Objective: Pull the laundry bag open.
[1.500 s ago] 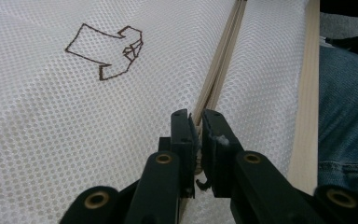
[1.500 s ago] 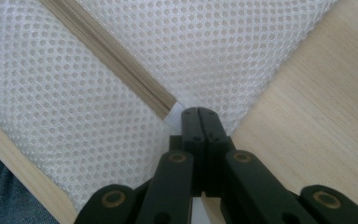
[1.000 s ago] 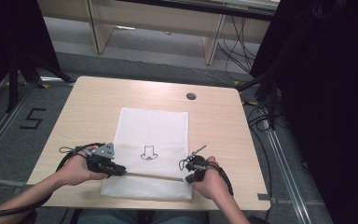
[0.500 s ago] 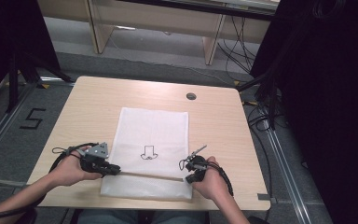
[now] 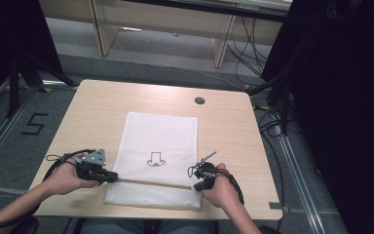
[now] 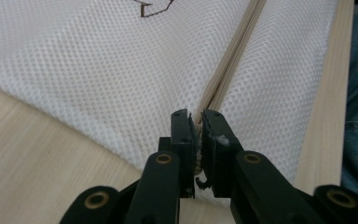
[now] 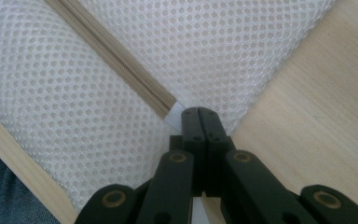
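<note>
The mesh bag (image 5: pixel 158 158) is lying at the table's (image 5: pixel 102 112) six o'clock; left hand-held gripper (image 6: pixel 197 122) is pinching its zipper (image 6: pixel 228 70), right hand-held gripper (image 7: pixel 199 116) clamping the corner. Hard pulling is risking slippage or snagging.

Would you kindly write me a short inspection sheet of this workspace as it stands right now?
Surface: light wooden table, small dark round grommet near its far edge.
Job's things: white mesh bag lying flat, beige zipper running across near the person.
Clutter: nothing seen.
Grippers: left gripper closed at the zipper's end; right gripper closed on the bag's edge at the other end.
Cables: black cable looping at the left hand; more cables on the floor.
Surroundings: grey floor, taped "5".
</note>
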{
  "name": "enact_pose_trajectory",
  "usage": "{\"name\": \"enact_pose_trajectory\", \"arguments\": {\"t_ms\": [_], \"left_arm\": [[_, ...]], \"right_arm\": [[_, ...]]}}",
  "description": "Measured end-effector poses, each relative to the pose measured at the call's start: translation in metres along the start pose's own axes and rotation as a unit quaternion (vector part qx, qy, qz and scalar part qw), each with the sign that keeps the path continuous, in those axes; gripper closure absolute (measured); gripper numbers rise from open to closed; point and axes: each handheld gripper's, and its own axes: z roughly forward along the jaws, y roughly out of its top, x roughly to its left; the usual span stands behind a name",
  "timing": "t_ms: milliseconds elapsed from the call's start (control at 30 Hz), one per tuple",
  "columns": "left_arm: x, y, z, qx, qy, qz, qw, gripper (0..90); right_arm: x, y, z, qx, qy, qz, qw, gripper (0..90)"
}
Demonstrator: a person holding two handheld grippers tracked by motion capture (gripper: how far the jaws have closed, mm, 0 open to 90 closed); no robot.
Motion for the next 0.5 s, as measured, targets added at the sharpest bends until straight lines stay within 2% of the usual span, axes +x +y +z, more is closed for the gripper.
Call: {"name": "enact_pose_trajectory", "arguments": {"t_ms": [100, 167, 200, 233, 267, 300, 367, 400, 433, 467, 500], "left_arm": [[-0.001, -0.002, 0.0, 0.008, 0.001, 0.011, 0.9999, 83.2], [-0.001, -0.003, 0.0, 0.008, -0.003, 0.009, 0.9999, 83.3], [0.001, -0.004, -0.002, 0.01, -0.002, 0.016, 0.9998, 83.3], [0.001, -0.007, -0.002, 0.008, -0.002, 0.002, 1.0, 83.3], [0.001, -0.008, -0.003, 0.005, -0.005, -0.002, 1.0, 83.3], [0.002, -0.011, -0.004, 0.01, -0.002, 0.003, 0.9999, 83.3], [0.001, -0.014, -0.005, 0.006, -0.001, -0.007, 1.0, 83.3], [0.002, -0.014, -0.006, 0.013, 0.005, 0.001, 0.9999, 83.3], [0.002, -0.015, -0.007, 0.003, 0.002, -0.009, 1.0, 83.3], [0.004, -0.016, -0.009, 0.021, 0.018, 0.007, 0.9996, 83.3], [0.005, -0.019, -0.01, 0.031, 0.03, 0.01, 0.999, 83.3]], "right_arm": [[0.0, 0.0, 0.0, 0.0, 0.0, 0.0, 1.0, 90.0], [-0.001, 0.0, 0.0, -0.002, 0.0, -0.005, 1.0, 90.0], [0.0, 0.0, 0.0, -0.001, 0.0, 0.001, 1.0, 90.0], [0.0, -0.001, 0.0, -0.004, 0.0, 0.003, 1.0, 90.0], [0.0, -0.001, 0.0, -0.002, 0.0, 0.002, 1.0, 90.0], [0.0, -0.001, 0.0, -0.002, 0.001, 0.002, 1.0, 90.0], [-0.001, 0.0, 0.0, -0.002, 0.003, -0.003, 1.0, 90.0], [0.0, 0.0, 0.0, -0.001, 0.003, 0.0, 1.0, 90.0], [0.0, 0.0, 0.0, 0.0, 0.003, 0.0, 1.0, 90.0], [0.0, 0.0, 0.0, -0.001, 0.003, 0.0, 1.0, 90.0], [0.0, 0.0, 0.0, -0.002, 0.004, -0.004, 1.0, 90.0]]}}
